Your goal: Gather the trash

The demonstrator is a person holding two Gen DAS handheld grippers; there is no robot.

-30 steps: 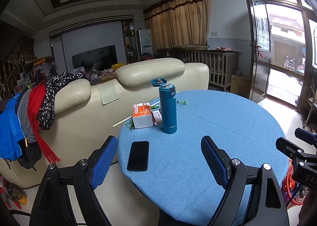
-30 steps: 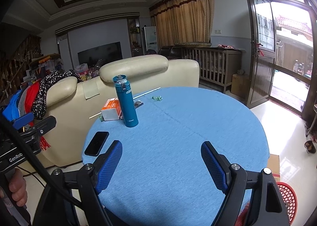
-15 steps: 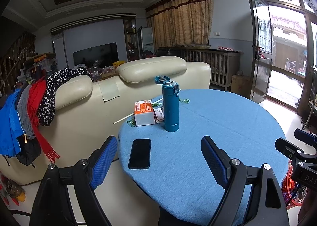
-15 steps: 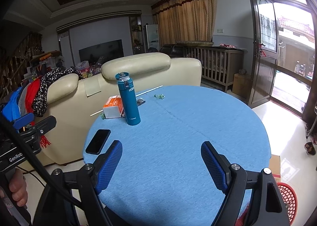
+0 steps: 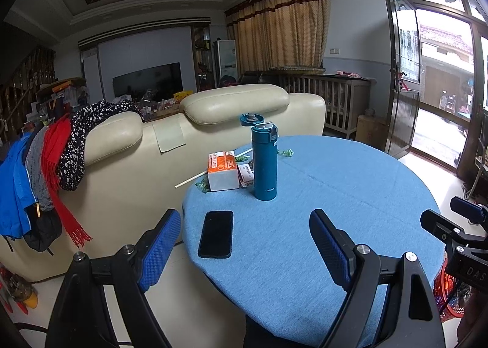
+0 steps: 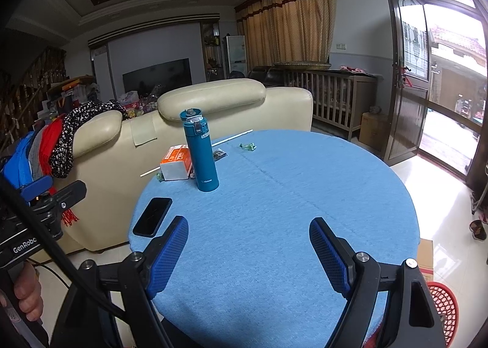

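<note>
- Both grippers' jaws stand wide, holding nothing: left gripper (image 5: 245,244), right gripper (image 6: 248,252).
- Green wrapper (image 6: 247,146) lies on the far counter (image 6: 289,211), beyond the teal bottle (image 6: 202,154).
- Red basket (image 6: 443,311) sits on the floor, right.

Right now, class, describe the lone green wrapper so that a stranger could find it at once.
Start at the round blue table and find the tall teal flask. To its right, near the far edge, lies a small crumpled green wrapper. It sits alone on bare cloth, apart from the clutter around the orange box.
</note>
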